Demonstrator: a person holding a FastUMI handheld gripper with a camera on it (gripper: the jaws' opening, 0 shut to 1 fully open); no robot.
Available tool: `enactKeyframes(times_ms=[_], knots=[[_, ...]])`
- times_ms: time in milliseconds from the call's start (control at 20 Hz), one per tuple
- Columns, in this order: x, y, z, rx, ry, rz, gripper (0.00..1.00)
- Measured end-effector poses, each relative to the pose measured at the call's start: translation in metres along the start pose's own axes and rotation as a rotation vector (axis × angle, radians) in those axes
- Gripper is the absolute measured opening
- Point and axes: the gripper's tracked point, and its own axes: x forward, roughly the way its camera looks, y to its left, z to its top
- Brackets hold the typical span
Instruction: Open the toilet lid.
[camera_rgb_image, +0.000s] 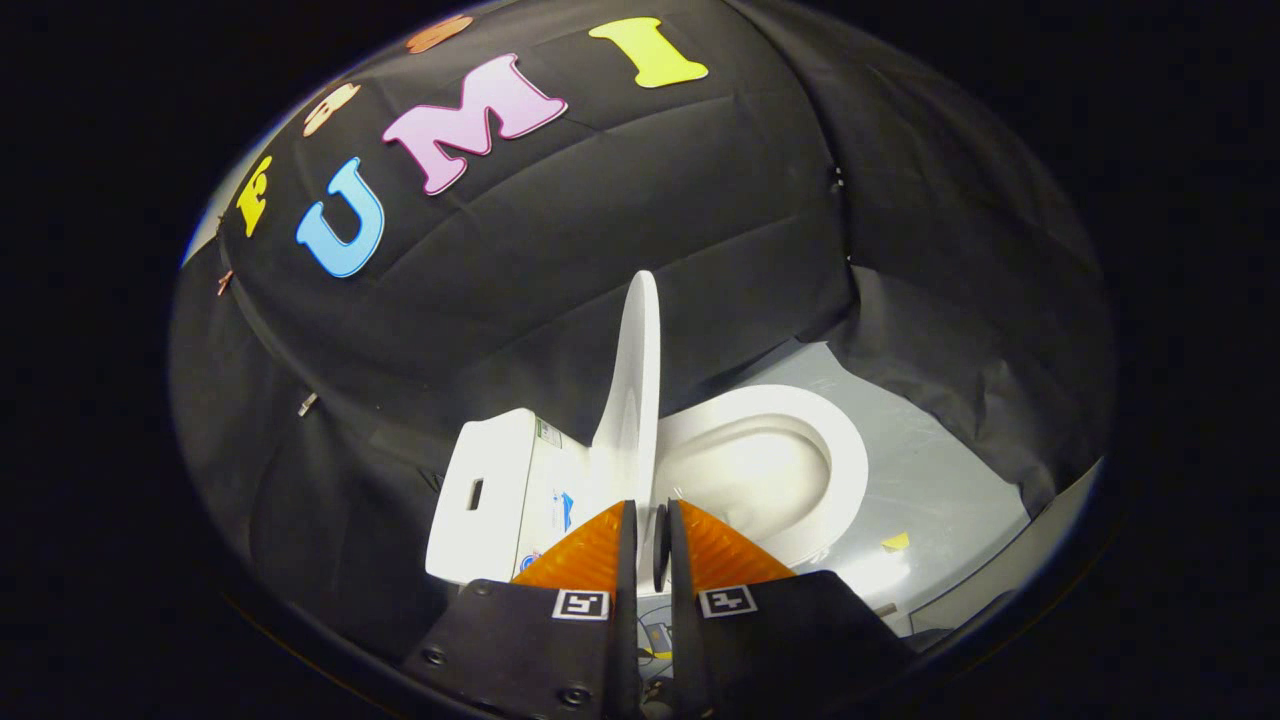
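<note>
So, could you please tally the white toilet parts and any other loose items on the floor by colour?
White toilet parts: 3 — raised lid, which the gripper fingers close on at its edge, seat, tank.
Yellow scrap on the floor: 1.
Total: 4

We find no word or number that we can read. Each of the fingers of the gripper (652, 505) bears a square black-and-white coded marker (581, 604) at its base, a pattern with no letters. The fingers stand close together with the lower edge of the raised toilet lid (635, 400) in the narrow gap; we cannot tell whether they press on it. On the tank (480, 500), left of the lid, sit a small label (547, 433) and a blue-printed sticker (565, 510), both too small to read.
</note>
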Motion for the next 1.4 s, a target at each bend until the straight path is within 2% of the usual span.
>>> enactKeyframes(times_ms=[450,850,1050,1400], knots=[[-0.007,0.073,-0.004,-0.117,-0.030,0.006,0.18],[-0.003,0.129,-0.016,-0.217,-0.063,-0.056,0.18],[0.001,0.166,-0.028,-0.274,-0.076,-0.029,0.18],[0.015,0.213,-0.047,-0.369,-0.104,-0.041,0.22]])
